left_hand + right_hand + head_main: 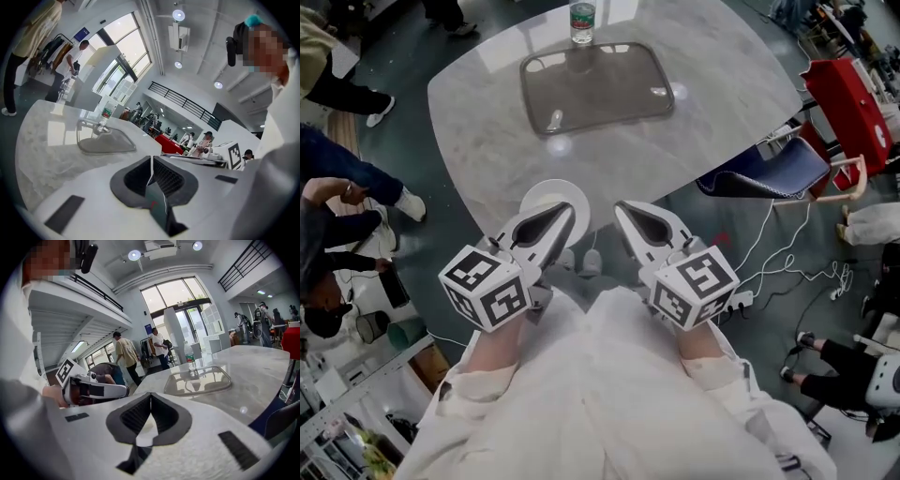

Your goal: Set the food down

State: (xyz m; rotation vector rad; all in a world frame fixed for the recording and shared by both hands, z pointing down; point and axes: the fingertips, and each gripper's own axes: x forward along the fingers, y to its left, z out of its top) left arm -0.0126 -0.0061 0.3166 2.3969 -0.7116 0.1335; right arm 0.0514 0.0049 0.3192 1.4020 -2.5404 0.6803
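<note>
Left tongs (151,161), lower centre of frame: jaws together, nothing between them.
Marble tabletop (42,150), left half of frame.
Grey tray (105,144), centre left, lying on the tabletop.
Labelled bottle (105,118), upright at the tray's far edge.
White sleeve (276,187), right edge.

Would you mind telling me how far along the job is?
No food is visible. In hand: nothing; left tongs and right tongs are shut, empty, by a white plate at the table edge. The grey tray is bare, so I cannot tell whether placing is done or unstarted.
</note>
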